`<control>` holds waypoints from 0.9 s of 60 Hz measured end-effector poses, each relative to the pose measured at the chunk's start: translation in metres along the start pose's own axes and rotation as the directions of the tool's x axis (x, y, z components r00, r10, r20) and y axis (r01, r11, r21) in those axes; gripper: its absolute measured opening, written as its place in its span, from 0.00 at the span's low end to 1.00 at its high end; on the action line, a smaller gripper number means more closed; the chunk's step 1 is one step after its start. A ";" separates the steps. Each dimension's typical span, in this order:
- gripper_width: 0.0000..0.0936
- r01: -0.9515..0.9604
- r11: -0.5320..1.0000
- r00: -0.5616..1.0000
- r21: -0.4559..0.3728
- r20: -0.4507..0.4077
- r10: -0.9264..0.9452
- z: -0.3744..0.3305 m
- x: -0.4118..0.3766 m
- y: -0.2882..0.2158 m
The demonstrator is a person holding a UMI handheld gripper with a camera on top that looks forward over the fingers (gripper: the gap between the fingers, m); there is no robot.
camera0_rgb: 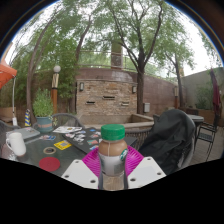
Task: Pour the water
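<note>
My gripper [113, 170] is shut on a small bottle [113, 152] with a green cap, a white label and brownish liquid inside. The magenta pads [93, 160] press on both sides of the bottle's body. The bottle stands upright, held above the near edge of a round patio table [40, 152]. A white mug [15, 144] stands on the table well off to the left of the fingers.
The table also bears a red disc [50, 164], a yellow card [63, 145] and papers. A potted plant [44, 108] stands at its far side. A dark chair with a jacket [168, 138] is to the right. A stone fireplace [105, 95] and trees lie beyond.
</note>
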State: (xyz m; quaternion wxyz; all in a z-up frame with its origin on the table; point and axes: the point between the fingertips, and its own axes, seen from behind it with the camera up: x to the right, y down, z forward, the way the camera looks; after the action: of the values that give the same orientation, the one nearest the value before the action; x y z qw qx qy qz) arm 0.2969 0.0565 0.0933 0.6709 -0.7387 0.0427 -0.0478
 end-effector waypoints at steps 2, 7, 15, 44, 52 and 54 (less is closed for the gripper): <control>0.30 0.028 1.000 1.000 -0.008 0.001 -0.028 0.004 -0.009 0.006; 0.30 0.129 0.992 0.992 -0.012 0.008 -0.129 -0.008 -0.025 -0.007; 0.30 0.468 0.883 0.883 0.030 0.021 -0.468 -0.022 -0.091 -0.047; 0.30 0.897 -0.434 -0.416 0.081 -0.176 -0.892 -0.019 -0.299 -0.083; 0.30 0.801 -0.596 -0.576 0.057 -0.199 -0.793 -0.022 -0.310 -0.077; 0.30 0.784 -0.618 -0.598 0.062 -0.194 -0.778 -0.021 -0.310 -0.085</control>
State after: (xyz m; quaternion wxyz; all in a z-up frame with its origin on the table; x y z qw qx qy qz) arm -0.0135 0.0837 0.1753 0.3247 -0.2923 -0.6362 -0.6359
